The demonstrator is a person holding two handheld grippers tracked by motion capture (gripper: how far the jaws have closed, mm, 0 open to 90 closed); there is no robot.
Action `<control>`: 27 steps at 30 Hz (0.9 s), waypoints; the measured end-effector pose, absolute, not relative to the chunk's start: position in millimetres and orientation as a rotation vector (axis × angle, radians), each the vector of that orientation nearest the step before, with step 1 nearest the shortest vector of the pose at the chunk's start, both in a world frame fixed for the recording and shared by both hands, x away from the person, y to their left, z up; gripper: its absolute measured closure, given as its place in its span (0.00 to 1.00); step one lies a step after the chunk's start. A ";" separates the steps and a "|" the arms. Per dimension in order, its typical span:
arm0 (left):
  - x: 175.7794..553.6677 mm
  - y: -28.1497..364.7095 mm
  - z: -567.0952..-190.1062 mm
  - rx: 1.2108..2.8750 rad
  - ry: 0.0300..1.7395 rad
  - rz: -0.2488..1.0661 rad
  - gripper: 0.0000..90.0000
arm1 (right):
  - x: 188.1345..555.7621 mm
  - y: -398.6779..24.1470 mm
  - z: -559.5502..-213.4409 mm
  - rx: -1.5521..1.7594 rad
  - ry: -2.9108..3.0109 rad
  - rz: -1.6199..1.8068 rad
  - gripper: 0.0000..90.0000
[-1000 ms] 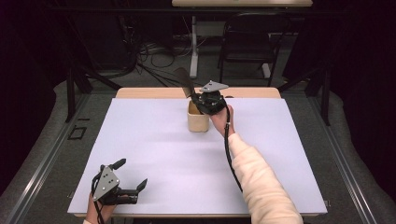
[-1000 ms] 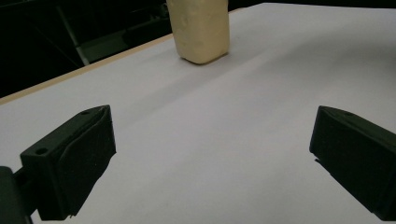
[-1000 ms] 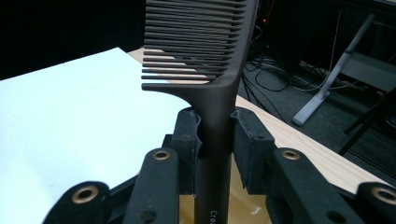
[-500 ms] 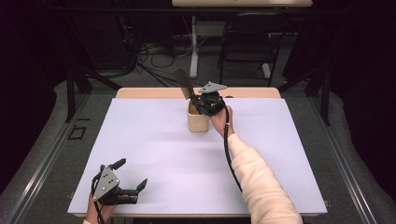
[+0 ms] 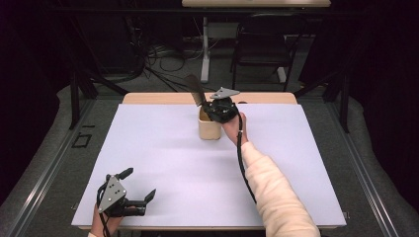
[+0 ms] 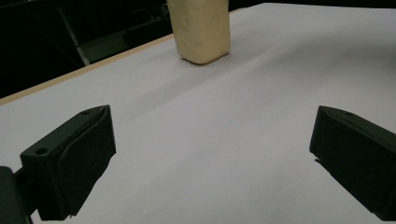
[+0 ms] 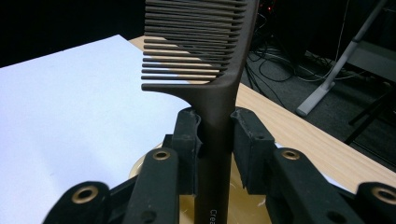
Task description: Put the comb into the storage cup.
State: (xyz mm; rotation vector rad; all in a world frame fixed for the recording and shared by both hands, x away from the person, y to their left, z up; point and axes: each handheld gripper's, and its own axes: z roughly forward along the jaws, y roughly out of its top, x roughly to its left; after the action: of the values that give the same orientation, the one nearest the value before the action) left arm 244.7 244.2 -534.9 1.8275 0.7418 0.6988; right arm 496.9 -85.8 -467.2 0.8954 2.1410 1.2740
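Two grippers are at work over a table (image 5: 163,148) covered by a pale lavender-white sheet, its wooden edge showing along the far side. Nearest the person, at the front left corner of the sheet, the left gripper (image 5: 139,186) rests low by the table surface in the person's left hand (image 5: 106,223), its jaws spread wide with nothing but bare sheet between them; in the left gripper view the two black pads stand far apart at either side of the frame. Farther up the table, near the middle of its far edge, stands a small cream-coloured cup (image 5: 209,129), upright, with soft rounded corners and a slightly dimpled wall (image 6: 201,29). Just over its mouth hovers the right gripper (image 5: 205,107), held by the person's right hand (image 5: 232,127) on a light-sleeved arm reaching across the sheet. Its jaws are drawn in narrow and clamp from both sides on the handle of a dark brown comb (image 7: 215,60). The comb stands upright and leans a little away, its long straight handle running down between the pads toward the cup's yellowish inside, its row of fine teeth jutting sideways above the jaws, faint lettering near the handle's lower end.
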 end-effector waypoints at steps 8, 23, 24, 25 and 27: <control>244.6 244.1 -534.9 1.829 0.742 0.699 0.00 | 497.5 -85.9 -469.0 0.897 2.151 1.262 0.80; 244.5 244.2 -534.9 1.828 0.742 0.700 0.00 | 499.1 -85.4 -472.4 0.903 2.180 1.235 0.80; 244.5 244.1 -534.9 1.828 0.742 0.700 0.00 | 499.3 -85.5 -472.8 0.902 2.183 1.232 0.79; 244.5 244.2 -534.9 1.828 0.742 0.700 0.00 | 499.5 -85.3 -473.3 0.904 2.183 1.233 0.79; 244.6 244.3 -534.8 1.828 0.743 0.701 0.00 | 500.0 -85.2 -474.0 0.904 2.193 1.226 0.79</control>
State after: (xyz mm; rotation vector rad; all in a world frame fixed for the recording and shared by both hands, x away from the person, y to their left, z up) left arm 244.6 244.3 -534.8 1.8281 0.7425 0.7007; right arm 500.0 -85.2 -474.0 0.9043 2.1930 1.2259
